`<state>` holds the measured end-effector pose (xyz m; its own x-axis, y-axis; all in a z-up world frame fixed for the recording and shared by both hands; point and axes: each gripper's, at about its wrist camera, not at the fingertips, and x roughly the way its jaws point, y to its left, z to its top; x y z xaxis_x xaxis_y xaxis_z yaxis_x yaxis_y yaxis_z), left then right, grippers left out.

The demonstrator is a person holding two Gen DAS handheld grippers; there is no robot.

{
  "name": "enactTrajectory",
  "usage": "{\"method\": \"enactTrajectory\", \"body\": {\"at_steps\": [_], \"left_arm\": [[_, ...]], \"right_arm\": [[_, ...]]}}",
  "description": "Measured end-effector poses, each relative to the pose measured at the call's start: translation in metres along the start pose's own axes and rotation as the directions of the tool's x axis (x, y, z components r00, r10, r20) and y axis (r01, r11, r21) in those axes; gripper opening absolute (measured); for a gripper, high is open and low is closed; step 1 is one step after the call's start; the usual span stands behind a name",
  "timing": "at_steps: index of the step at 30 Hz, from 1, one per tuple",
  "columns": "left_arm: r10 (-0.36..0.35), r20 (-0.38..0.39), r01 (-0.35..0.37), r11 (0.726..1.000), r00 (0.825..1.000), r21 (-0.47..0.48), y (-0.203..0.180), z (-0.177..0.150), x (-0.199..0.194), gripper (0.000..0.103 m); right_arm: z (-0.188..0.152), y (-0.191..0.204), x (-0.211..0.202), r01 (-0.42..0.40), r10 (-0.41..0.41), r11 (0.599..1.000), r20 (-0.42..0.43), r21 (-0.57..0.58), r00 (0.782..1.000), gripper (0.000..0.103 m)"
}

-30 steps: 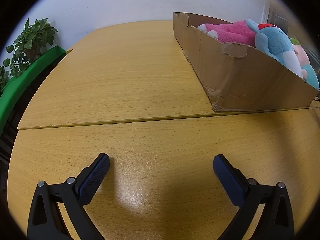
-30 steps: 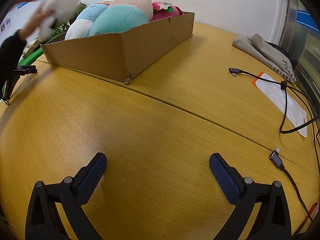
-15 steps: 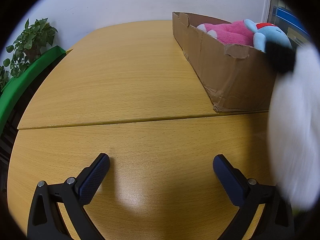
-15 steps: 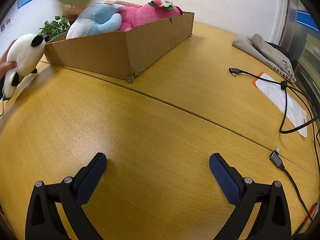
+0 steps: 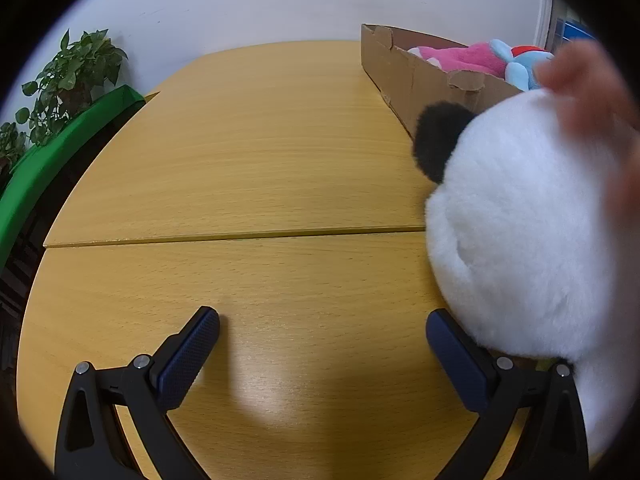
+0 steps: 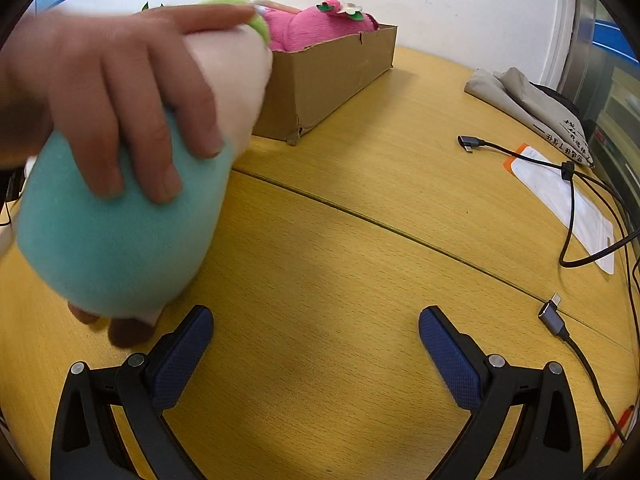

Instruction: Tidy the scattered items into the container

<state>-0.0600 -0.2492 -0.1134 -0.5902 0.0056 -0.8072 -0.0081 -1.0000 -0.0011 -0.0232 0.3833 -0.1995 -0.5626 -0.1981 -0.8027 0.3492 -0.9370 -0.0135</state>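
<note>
Brown cardboard box (image 5: pixel 416 76) sits on the light wooden table (image 5: pixel 260 160), ahead and to the right of the left gripper (image 5: pixel 322 344), holding a pink plush toy (image 5: pixel 464 58) and a light blue plush toy (image 5: pixel 520 68). Left gripper jaws spread wide, nothing between them, low over the table. Big white plush panda with a black ear (image 5: pixel 520 216) fills the right of the left wrist view, just above and touching or nearly touching the right finger; a blurred bare hand (image 5: pixel 592 96) is on top of it. Green-leafed potted plant (image 5: pixel 68 80) and green padded edge (image 5: pixel 52 156) far left of that gripper. Right gripper (image 6: pixel 316 340) also spread wide and empty, over the table. From it the same box (image 6: pixel 332 76) lies ahead, slightly left, pink plush (image 6: pixel 316 28) poking above the rim. A second bare hand (image 6: pixel 116 92) grips a teal and pale pink plush toy with a green top (image 6: pixel 120 224) just ahead-left of the left finger, close to the table; contact with the table can't be told. Right of the right gripper: black USB cables (image 6: pixel 576 184), white pouch with orange edge (image 6: pixel 560 196), grey folded cloth bag (image 6: pixel 532 104).
</note>
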Motion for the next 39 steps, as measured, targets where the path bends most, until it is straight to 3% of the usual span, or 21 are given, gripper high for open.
{"method": "enactTrajectory", "body": {"at_steps": [39], "left_arm": [[0.014,0.000,-0.014,1.000,1.000,-0.022,0.0028,-0.0037,-0.0030,0.103]], "right_arm": [[0.0006,0.0004,-0.0012,0.005,-0.005,1.000,0.000,0.007,1.000,0.103]]}}
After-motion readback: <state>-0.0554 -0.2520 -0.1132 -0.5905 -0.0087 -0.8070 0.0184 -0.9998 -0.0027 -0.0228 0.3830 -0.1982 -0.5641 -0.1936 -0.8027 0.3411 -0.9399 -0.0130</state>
